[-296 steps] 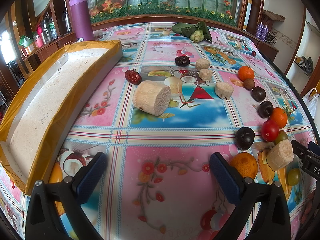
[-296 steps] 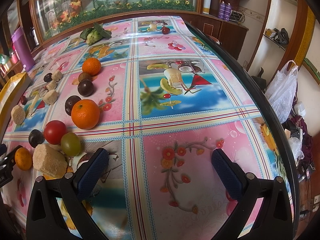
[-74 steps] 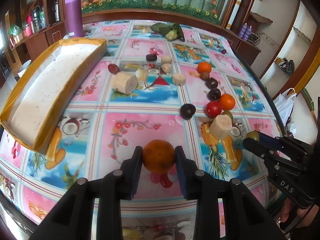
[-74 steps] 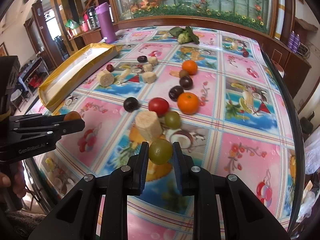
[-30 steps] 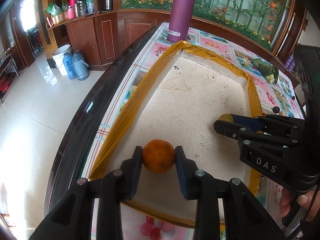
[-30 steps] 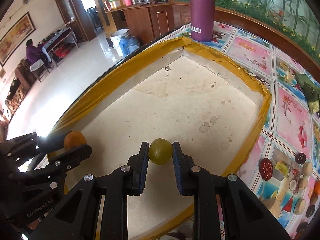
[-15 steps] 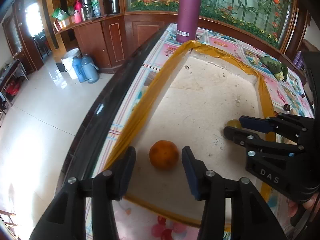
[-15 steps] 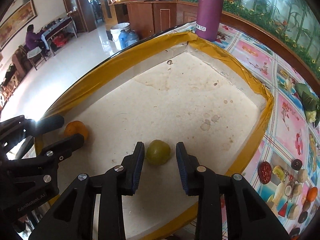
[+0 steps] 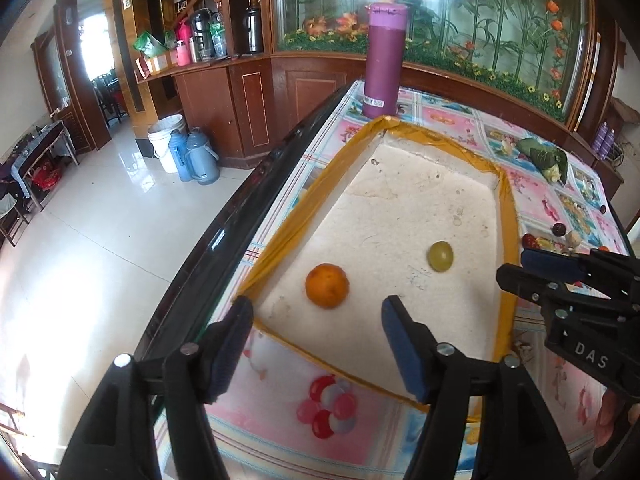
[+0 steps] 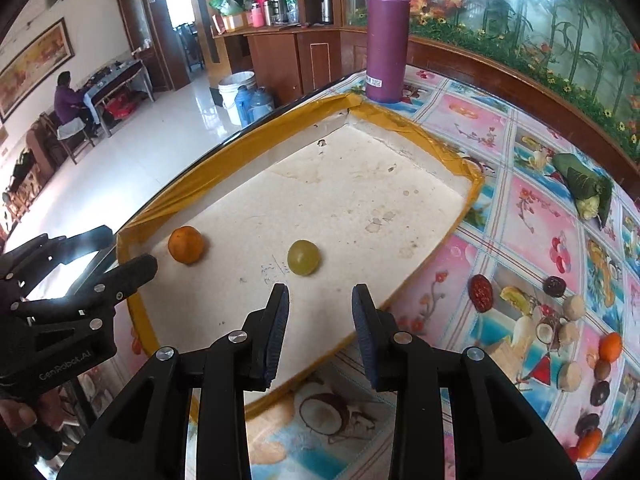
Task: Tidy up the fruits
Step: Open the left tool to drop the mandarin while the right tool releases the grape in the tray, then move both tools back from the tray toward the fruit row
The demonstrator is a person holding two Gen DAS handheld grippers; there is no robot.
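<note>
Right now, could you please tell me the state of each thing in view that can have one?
Left hand-held gripper: open, jaws just opening, holding nothing.
Right hand-held gripper: open, holding nothing.
Orange: loose on the tray floor, untouched.
Green grape: loose on the tray floor, apart from the orange.
Yellow-rimmed tray: holds just those two fruits.
Purple flask: upright, lid shut.

A home's dining or living room: a table (image 9: pixel 280 184) under a glossy fruit-print oilcloth stands beside a carved dark-wood cabinet (image 9: pixel 248 92) lined with thermos flasks (image 9: pixel 200 36), in front of a glass panel painted with bamboo and flowers (image 9: pixel 480 12). On the polished white tile floor sit a bucket (image 9: pixel 164 142) and blue jugs (image 9: pixel 196 156); a framed painting (image 10: pixel 34 62) hangs on the wall
</note>
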